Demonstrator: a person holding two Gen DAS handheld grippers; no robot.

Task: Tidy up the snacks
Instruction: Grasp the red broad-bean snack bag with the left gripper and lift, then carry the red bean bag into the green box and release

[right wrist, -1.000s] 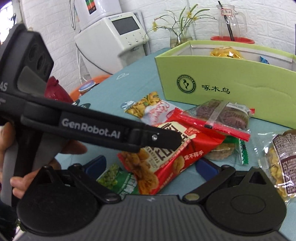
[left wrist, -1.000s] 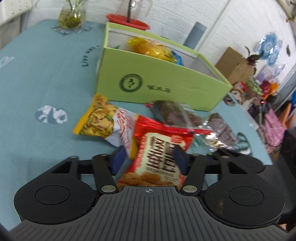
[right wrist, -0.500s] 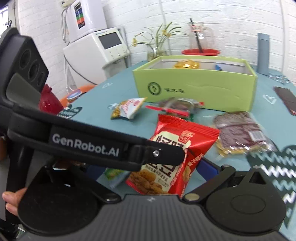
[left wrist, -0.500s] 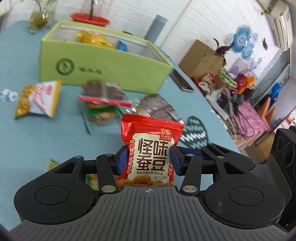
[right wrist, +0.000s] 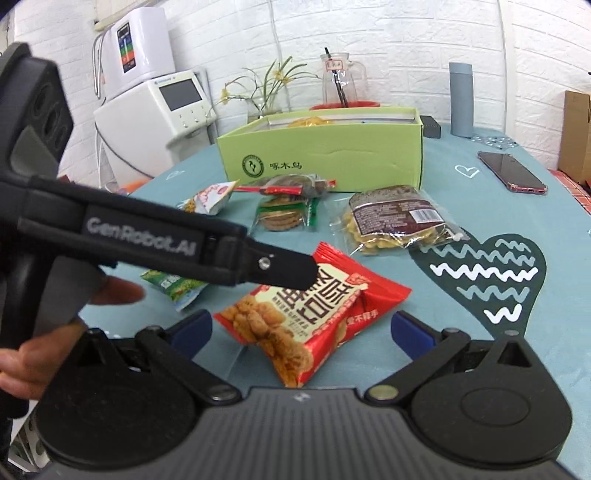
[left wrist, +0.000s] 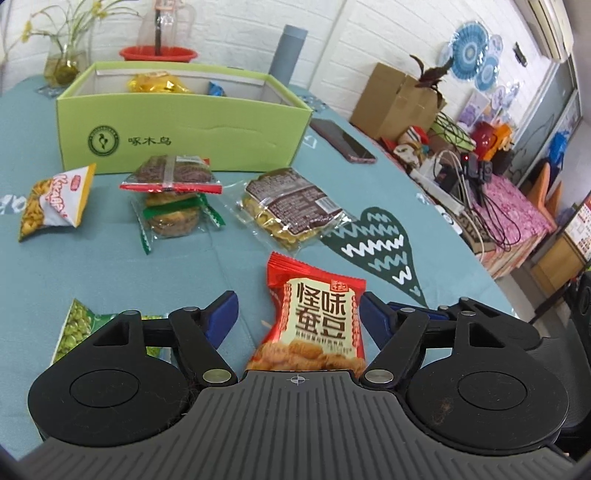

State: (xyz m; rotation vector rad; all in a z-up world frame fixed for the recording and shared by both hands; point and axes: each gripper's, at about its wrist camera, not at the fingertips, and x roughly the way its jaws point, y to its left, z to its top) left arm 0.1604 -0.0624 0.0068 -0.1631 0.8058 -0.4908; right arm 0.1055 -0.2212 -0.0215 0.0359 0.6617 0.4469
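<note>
Carried back from the green box (left wrist: 177, 122), the red snack packet (left wrist: 317, 325) now sits between my left gripper (left wrist: 299, 314)'s just-spread jaws, right gripper (right wrist: 299, 328) gaping around it; next I clamp right.

White brick walls (right wrist: 406, 33), teal tablecloth (left wrist: 110, 266) (heart-printed), cardboard boxes (left wrist: 399, 99)

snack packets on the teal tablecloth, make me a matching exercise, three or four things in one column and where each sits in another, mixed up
Things:
1. red bean-snack packet
2. yellow crinkly bag
3. dark smartphone
4. green pea packet

Places:
A. inside the green cardboard box
B. flat on the cloth, right of the box
C. between the left gripper jaws
D. on the cloth, beside the left gripper's left finger

Pairs: 1-C, 2-A, 3-B, 4-D
</note>
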